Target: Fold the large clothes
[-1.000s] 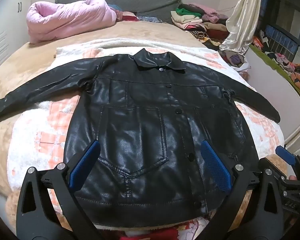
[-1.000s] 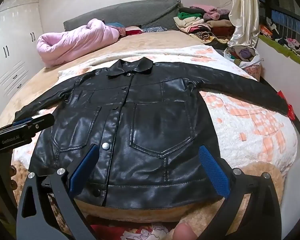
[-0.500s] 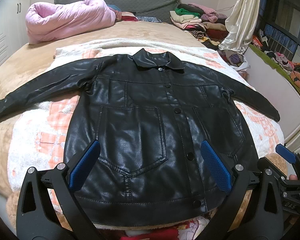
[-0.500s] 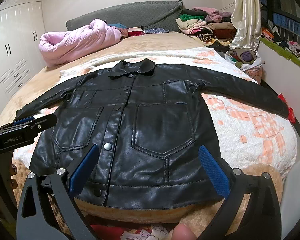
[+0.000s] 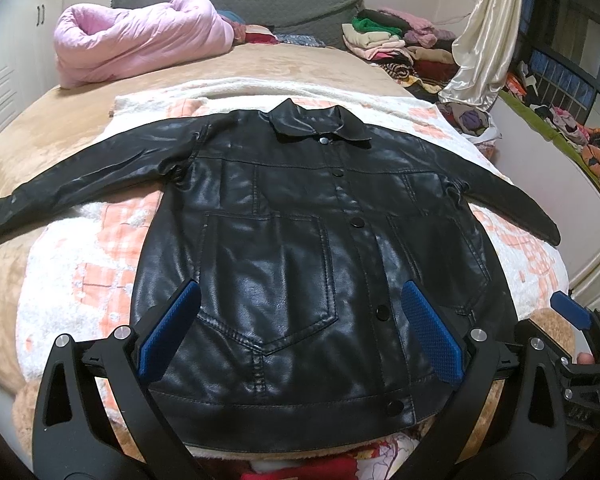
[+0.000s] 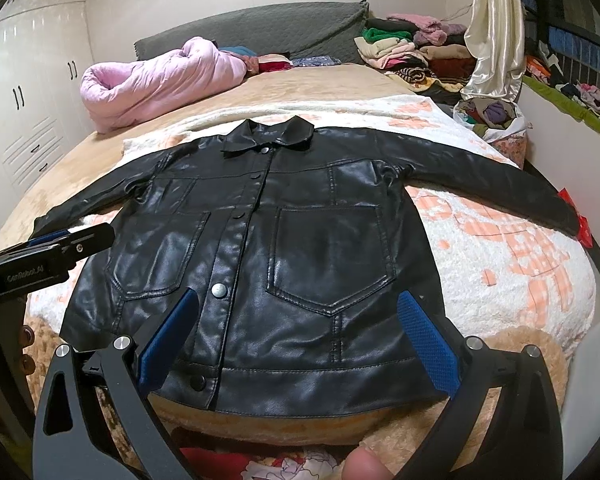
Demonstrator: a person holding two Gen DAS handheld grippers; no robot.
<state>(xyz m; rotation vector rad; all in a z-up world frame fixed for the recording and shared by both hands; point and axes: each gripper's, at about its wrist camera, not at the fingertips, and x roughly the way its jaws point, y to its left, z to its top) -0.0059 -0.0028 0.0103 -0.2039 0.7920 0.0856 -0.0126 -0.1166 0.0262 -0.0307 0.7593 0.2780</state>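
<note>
jackets: 1 (image 5: 300,264) | pink quilts: 1 (image 5: 140,38) | grippers: 2

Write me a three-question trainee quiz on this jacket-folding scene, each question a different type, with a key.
1. True or false: the black jacket lies front up on the bed with both sleeves spread out to the sides.
2. Multiple choice: the left gripper and right gripper are A) both shut on the hem, B) both open, holding nothing, C) one open, one shut.
3. Fill in: the rolled bundle at the head of the bed, beyond the collar, is a ____ quilt.

Key: 1 true; 2 B; 3 pink.
</note>
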